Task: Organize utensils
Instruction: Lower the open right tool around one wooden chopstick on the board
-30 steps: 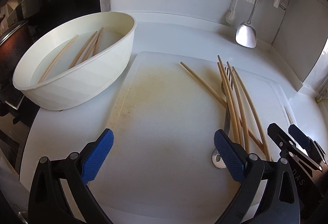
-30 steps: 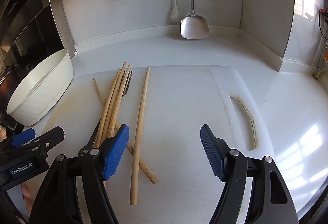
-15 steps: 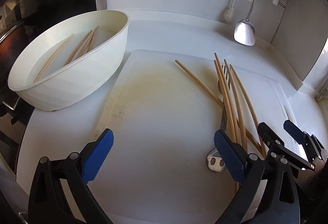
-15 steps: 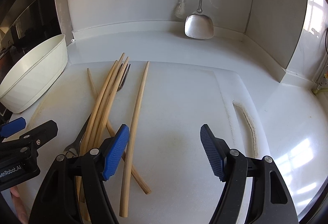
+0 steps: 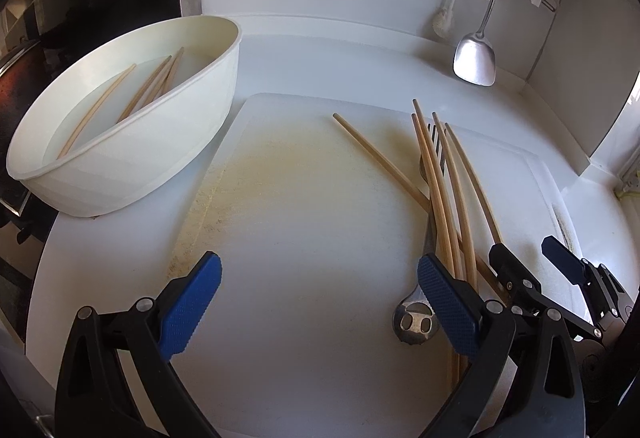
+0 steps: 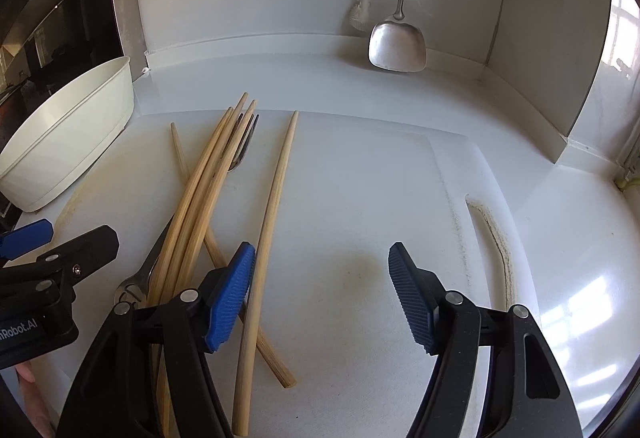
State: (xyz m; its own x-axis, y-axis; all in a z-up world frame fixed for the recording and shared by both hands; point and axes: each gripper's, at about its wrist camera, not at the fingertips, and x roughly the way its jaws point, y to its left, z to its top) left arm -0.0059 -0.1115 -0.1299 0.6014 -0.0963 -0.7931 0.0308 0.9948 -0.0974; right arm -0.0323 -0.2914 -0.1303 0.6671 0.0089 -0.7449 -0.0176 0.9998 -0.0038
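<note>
Left wrist view only: the inside of the oval cream plastic tub (image 5: 132, 141), at ten o'clock, is seen here alone; about four pale wooden chopsticks in the tub (image 5: 154, 85) lie lengthwise on its floor.
Right wrist view only: the long handle slot (image 6: 494, 238) in the white plastic cutting board (image 6: 360, 177), at three o'clock, shows whole; the tub (image 6: 68, 141) shows only its outer wall.
Both views: a steel spatula (image 5: 476, 57) hangs on the back wall at one o'clock, its blade near the counter.
Loose utensils: a fan of bamboo chopsticks (image 6: 208, 189) lies on the board across a steel fork (image 6: 240, 145); one single chopstick (image 6: 276, 189) lies just right of the fan.
Left gripper (image 5: 320, 306): blue pads wide apart over bare board, nothing between; its right pad (image 5: 448, 302) sits over the fork's handle end.
Right gripper (image 6: 322, 294): jaws have just been closing, still apart, gripping nothing; the single chopstick passes just beside the left pad (image 6: 232, 294).
</note>
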